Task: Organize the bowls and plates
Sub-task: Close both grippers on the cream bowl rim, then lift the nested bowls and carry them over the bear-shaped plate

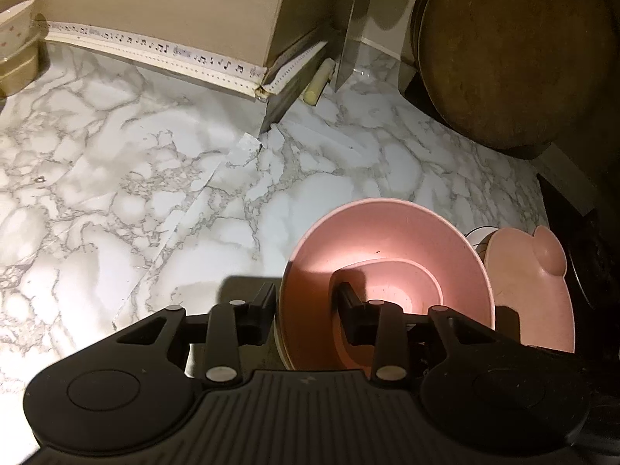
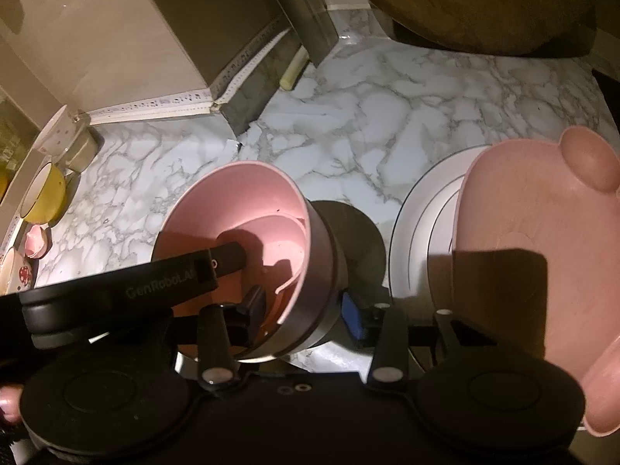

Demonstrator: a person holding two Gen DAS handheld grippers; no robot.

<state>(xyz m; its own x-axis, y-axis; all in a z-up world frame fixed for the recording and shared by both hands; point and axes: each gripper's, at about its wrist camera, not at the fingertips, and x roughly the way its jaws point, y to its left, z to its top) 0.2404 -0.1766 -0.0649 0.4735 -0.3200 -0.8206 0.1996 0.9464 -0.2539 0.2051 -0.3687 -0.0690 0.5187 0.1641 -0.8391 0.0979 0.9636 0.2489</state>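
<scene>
A pink bowl (image 1: 387, 232) (image 2: 240, 201) stands on the marble counter (image 1: 116, 155), nested in a grey-white bowl (image 2: 329, 271), with a smaller pink bowl (image 2: 279, 240) inside it. My left gripper (image 1: 306, 298) straddles the stack's left wall, one finger outside and one inside, shut on it. Its inner finger (image 2: 232, 257) also shows in the right wrist view. My right gripper (image 2: 302, 308) clamps the near wall, its blue pad (image 2: 350, 317) against the grey outside. To the right, a pink plate with ears (image 1: 531, 290) (image 2: 534, 224) lies on a white plate (image 2: 418, 232).
A round wooden board (image 1: 511, 50) leans at the back right. A beige wall corner (image 1: 267, 89) juts out behind, with a cream cylinder (image 1: 319, 81) beside it. At the far left sit a yellow bowl (image 2: 42, 197) and a white patterned bowl (image 2: 58, 131).
</scene>
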